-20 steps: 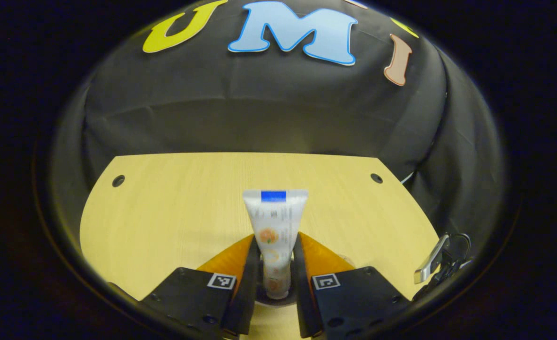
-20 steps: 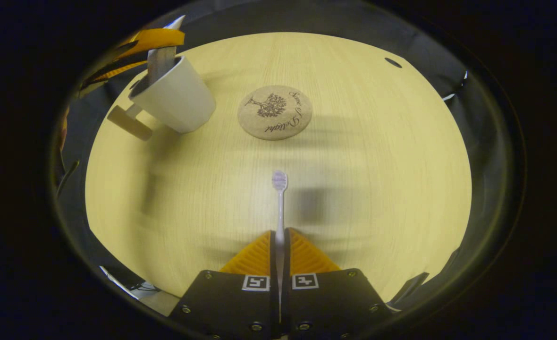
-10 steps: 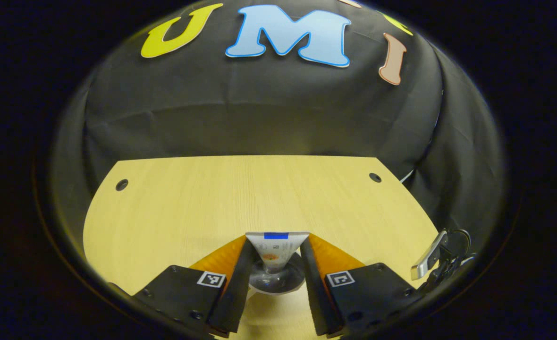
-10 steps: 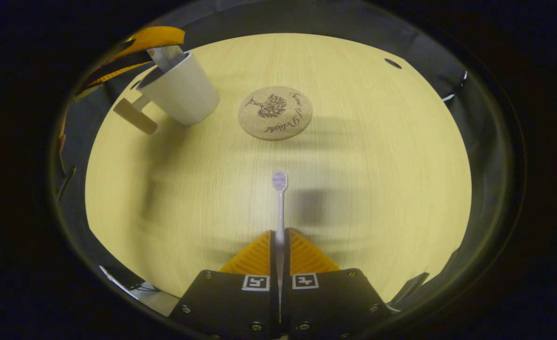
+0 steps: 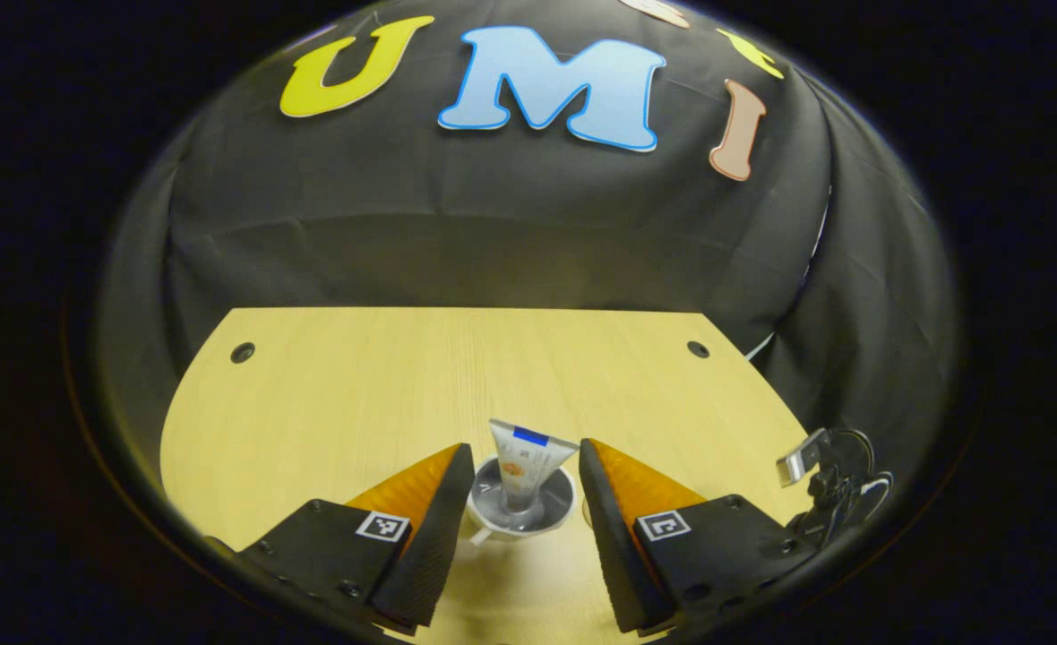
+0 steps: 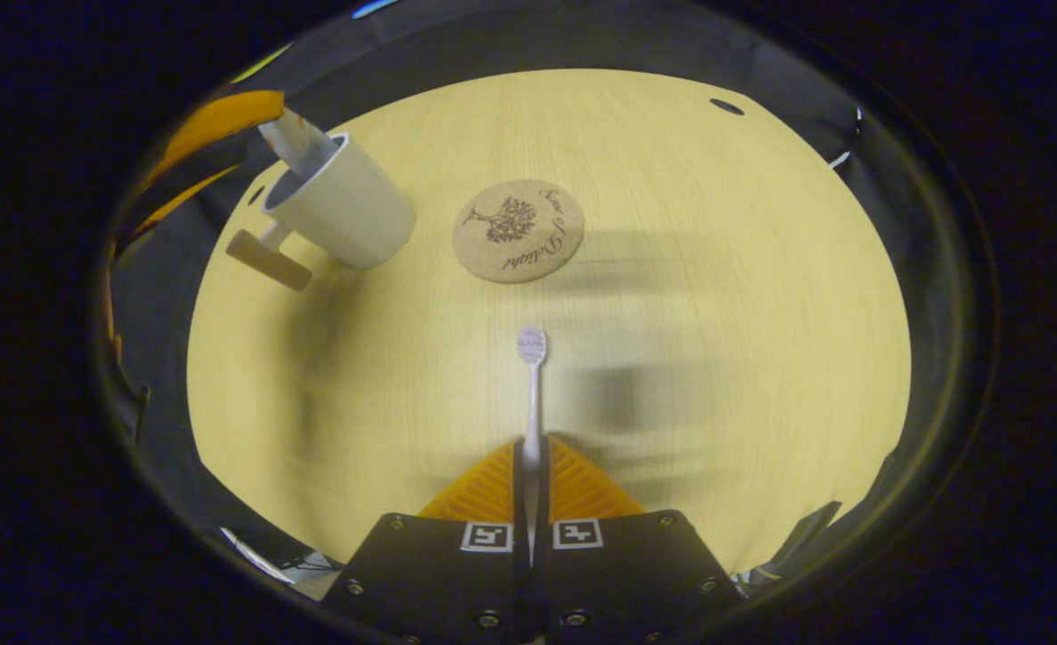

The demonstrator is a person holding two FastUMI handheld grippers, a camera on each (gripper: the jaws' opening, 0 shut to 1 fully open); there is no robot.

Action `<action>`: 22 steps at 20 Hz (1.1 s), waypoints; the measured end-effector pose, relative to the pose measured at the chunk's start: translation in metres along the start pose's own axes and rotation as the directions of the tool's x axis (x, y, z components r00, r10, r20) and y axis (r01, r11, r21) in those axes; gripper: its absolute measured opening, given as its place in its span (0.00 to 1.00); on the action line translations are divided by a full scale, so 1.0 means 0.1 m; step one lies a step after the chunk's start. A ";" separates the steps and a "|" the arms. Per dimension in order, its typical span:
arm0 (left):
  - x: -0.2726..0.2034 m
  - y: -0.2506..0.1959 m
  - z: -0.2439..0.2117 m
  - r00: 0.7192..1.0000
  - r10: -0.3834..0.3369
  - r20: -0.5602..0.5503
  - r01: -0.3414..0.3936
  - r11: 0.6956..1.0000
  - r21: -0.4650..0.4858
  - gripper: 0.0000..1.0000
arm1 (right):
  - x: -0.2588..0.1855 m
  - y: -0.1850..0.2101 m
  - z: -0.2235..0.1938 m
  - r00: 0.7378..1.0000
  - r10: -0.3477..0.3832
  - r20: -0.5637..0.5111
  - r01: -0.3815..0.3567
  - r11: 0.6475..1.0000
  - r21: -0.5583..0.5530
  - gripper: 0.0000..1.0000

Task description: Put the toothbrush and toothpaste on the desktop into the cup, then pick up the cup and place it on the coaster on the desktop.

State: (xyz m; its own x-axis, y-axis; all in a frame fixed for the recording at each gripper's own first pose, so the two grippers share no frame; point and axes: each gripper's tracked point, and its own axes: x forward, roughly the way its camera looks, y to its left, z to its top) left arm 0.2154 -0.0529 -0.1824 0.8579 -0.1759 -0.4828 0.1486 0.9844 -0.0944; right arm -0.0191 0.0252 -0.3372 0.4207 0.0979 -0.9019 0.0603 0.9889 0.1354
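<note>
The white toothpaste tube (image 5: 525,464) stands leaning inside the white cup (image 5: 521,515), crimped end up. My left gripper (image 5: 525,461) hangs open above the cup, its fingers apart on either side of the tube without touching it. In the right gripper view the same cup (image 6: 345,210), with a handle at its lower left, stands at the far left with the toothpaste (image 6: 291,148) poking out. My right gripper (image 6: 531,452) is shut on the toothbrush (image 6: 531,394), whose bristle head points forward above the table. The round cork coaster (image 6: 518,229) lies just right of the cup.
The light wooden desktop (image 5: 358,385) has small dark holes near its far corners (image 5: 242,352). The black cloth wall rises behind it. A metal clip with cables (image 5: 820,466) sits at the desktop's right edge. The left gripper's finger (image 6: 215,121) shows behind the cup.
My left gripper has opened and let the toothpaste drop into the cup, then drawn back upward. The right gripper keeps its hold on the toothbrush and has barely shifted.
</note>
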 end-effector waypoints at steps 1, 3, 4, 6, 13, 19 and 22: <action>-0.06 0.02 -0.01 1.000 -0.002 0.004 0.002 1.000 -0.006 0.82 | -0.04 0.04 0.09 1.000 0.011 0.021 -0.011 1.000 0.004 0.02; -0.21 0.11 -0.02 1.000 0.005 0.013 -0.004 1.000 -0.015 0.78 | -0.14 0.14 0.27 0.997 0.034 0.066 -0.034 0.999 0.005 0.02; -0.29 0.16 -0.04 1.000 0.013 0.019 -0.013 1.000 -0.020 0.77 | -0.19 0.18 0.35 0.995 0.041 0.088 -0.041 0.999 0.000 0.02; -0.43 0.24 -0.04 0.999 0.026 0.029 -0.025 0.999 -0.030 0.73 | -0.30 0.27 0.54 0.989 0.052 0.136 -0.050 0.999 -0.020 0.02; -0.88 0.70 -0.24 0.994 0.101 0.029 -0.099 0.993 -0.056 0.78 | -0.74 0.58 1.33 0.953 0.108 0.282 -0.101 0.994 -0.039 0.02; -1.31 1.21 -0.50 0.981 0.191 0.013 -0.189 0.977 -0.102 0.78 | -0.86 0.86 2.07 0.917 0.126 0.378 -0.143 0.990 0.018 0.02; -1.53 1.51 -0.63 0.970 0.244 -0.006 -0.243 0.961 -0.129 0.73 | -0.79 1.00 2.36 0.901 0.126 0.416 -0.162 0.985 0.053 0.02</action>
State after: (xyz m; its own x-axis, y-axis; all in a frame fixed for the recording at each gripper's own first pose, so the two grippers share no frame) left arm 0.0760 0.1223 -0.1778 0.8652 0.0701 -0.4966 -0.1294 0.9878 -0.0860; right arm 0.1675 0.0899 -0.1560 0.7630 0.1662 -0.6247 0.0393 0.9527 0.3015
